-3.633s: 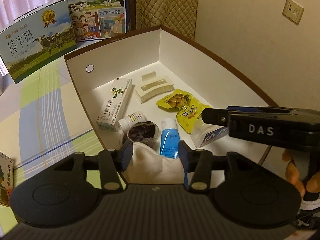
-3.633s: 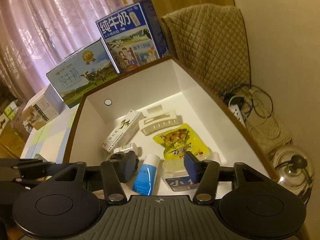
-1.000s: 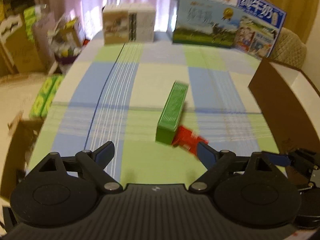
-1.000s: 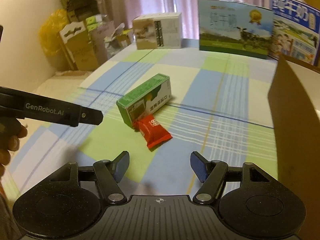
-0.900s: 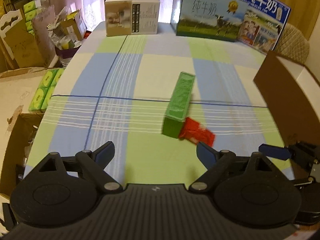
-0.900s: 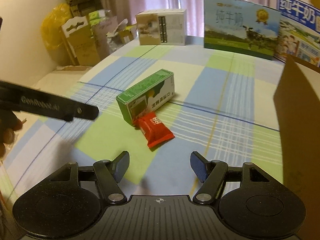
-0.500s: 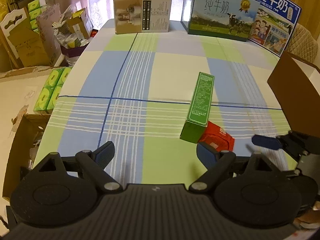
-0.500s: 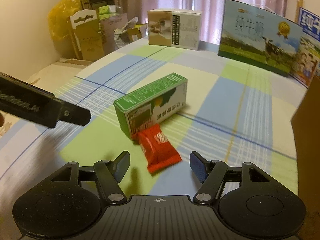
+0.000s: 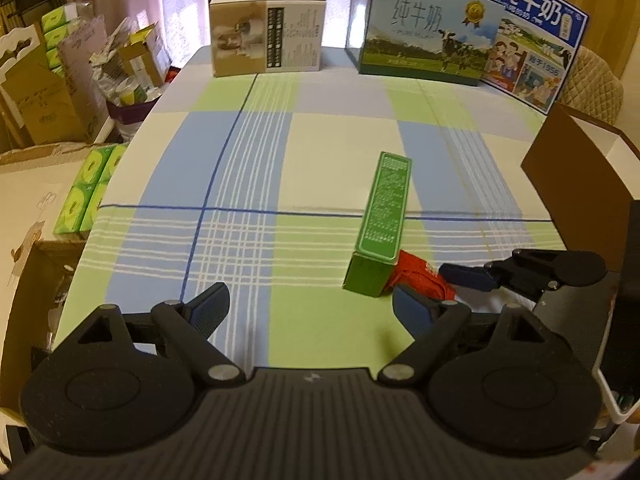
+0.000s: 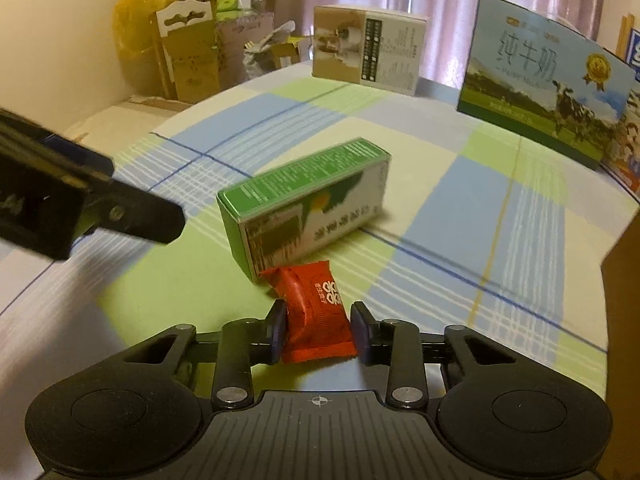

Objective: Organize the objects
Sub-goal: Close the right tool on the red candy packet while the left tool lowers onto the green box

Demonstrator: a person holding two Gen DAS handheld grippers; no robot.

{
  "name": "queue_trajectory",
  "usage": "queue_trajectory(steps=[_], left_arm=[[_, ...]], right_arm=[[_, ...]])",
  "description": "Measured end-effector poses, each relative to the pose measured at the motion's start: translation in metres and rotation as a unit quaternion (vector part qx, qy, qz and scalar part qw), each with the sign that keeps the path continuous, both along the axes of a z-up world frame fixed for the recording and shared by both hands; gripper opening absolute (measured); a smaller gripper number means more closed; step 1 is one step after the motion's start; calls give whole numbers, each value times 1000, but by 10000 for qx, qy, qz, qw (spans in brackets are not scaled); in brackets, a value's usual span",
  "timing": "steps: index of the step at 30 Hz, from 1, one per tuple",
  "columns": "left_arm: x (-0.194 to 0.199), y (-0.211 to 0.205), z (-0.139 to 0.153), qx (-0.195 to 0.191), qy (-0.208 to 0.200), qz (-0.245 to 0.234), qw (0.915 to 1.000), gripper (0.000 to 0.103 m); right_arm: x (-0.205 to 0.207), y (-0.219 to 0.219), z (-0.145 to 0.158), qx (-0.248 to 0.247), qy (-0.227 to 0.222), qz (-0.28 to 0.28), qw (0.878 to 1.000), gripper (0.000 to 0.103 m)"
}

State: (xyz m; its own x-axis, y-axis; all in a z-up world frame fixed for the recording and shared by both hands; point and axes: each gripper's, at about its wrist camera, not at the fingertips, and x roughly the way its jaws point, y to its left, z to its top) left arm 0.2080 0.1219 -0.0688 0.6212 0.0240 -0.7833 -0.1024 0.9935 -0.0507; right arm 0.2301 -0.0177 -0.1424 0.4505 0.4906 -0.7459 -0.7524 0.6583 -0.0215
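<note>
The red snack packet (image 10: 318, 318) lies flat on the counter (image 10: 460, 216) directly between the fingers of the right gripper (image 10: 319, 332), one finger at each of its long sides; the pads look touching or just short of it, so I cannot tell whether the grip is closed yet. The packet's long axis runs forward along the fingers, its far crimped end touching the near end of the green carton (image 10: 304, 200) just ahead. The left gripper (image 9: 308, 312) hangs with its fingers wide apart and nothing between them; the packet sits just beyond its right fingertip, the carton ahead of that. The right hand is plainly the nearer, and a squeeze across the packet's width seems all the pick needs.
</note>
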Motion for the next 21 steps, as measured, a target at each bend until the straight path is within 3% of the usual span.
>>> queue_trajectory(steps=[10,13,16,19,21], left_arm=[[27,-28,-9,215,-181,-544,9981,79],[45,-36,-15,488,-242,-680,9962,76],[63,-38,-24,479,-145,-678,9964,71],[73,-43,-33,491,-43,-712,9962,58],[77,-45,-37,562,5,-728,9958,42]], right_arm=[[-8,-57,13,-666,345,-703,9947,29],[-14,-72,17,-656,372,-859,9934,29],[-15,-84,19,-490,450,-1099,9917,29],[-17,-90,17,-293,552,-1292,9896,29],[-19,-87,17,-362,467,-1234,9906,29]])
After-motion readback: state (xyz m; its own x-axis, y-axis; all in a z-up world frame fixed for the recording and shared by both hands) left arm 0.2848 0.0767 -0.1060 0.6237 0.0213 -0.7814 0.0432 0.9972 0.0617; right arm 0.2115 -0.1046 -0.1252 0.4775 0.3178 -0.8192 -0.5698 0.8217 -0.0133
